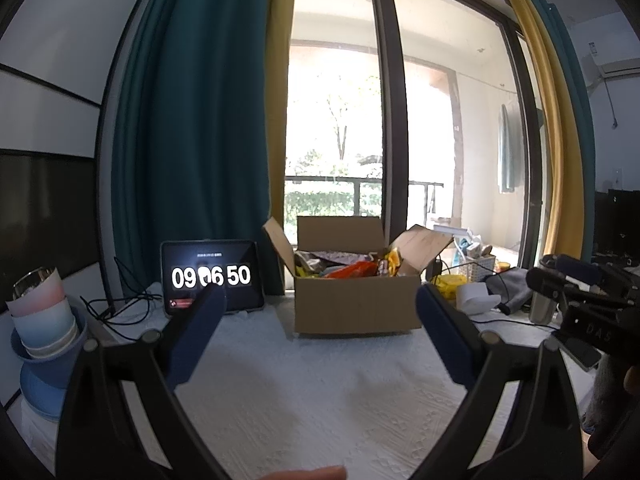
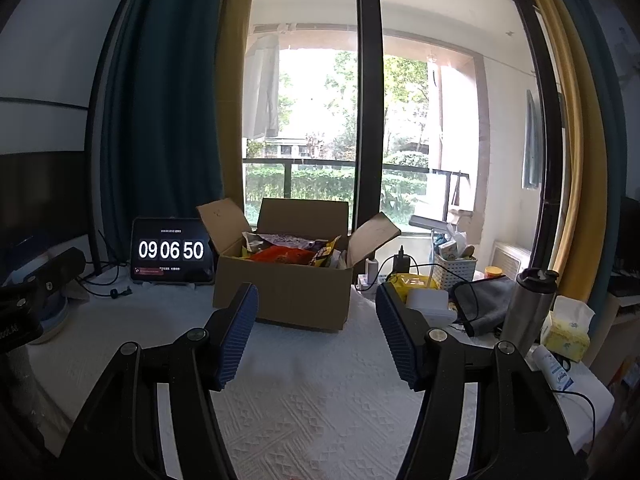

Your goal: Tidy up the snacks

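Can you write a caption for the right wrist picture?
Open right gripper faces a cardboard box full of snacks.

Bare white cloth (image 2: 320, 400) lies open ahead, right up to the cardboard box (image 2: 284, 292). Raised flaps flank its open top. Tablet (image 2: 172, 250) blocks the left, steel bottle (image 2: 528, 308) and clutter crowd the right.

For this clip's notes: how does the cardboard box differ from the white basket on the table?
The cardboard box is plain brown with solid walls; the white basket has slotted walls. The box looks clearly larger than the basket. The box sits mid-table with its flaps folded out, holding snack packets; the basket stands to its right among clutter and has no flaps. Both are open-topped, filled, and rest on the white tablecloth.
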The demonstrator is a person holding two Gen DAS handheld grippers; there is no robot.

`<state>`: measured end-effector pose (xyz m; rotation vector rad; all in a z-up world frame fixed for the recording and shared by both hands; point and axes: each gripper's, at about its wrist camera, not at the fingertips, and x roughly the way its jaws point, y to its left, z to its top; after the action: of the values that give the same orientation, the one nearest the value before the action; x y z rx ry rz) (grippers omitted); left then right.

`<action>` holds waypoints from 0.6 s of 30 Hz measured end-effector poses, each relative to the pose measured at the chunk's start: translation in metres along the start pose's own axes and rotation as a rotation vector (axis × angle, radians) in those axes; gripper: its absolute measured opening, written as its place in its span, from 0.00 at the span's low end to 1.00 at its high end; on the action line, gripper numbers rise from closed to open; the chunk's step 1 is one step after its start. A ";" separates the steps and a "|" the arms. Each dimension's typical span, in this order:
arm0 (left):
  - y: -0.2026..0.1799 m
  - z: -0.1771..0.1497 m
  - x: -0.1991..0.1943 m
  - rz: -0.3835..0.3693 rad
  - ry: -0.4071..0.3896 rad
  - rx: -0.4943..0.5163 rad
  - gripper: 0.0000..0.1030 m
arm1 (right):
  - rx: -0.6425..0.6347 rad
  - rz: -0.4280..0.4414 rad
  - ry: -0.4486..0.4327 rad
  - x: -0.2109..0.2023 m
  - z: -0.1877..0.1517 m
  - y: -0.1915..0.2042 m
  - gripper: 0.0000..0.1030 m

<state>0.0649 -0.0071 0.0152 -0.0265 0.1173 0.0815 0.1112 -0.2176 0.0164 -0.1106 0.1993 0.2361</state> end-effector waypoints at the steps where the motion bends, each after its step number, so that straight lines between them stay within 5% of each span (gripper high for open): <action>1: 0.000 0.000 0.000 0.000 -0.001 0.000 0.94 | 0.001 0.000 -0.001 0.000 0.000 0.000 0.63; 18: -0.001 0.000 0.000 -0.002 0.005 -0.010 0.94 | 0.001 0.000 0.003 0.001 -0.001 0.000 0.63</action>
<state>0.0649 -0.0086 0.0150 -0.0372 0.1220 0.0799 0.1121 -0.2180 0.0155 -0.1103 0.2021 0.2355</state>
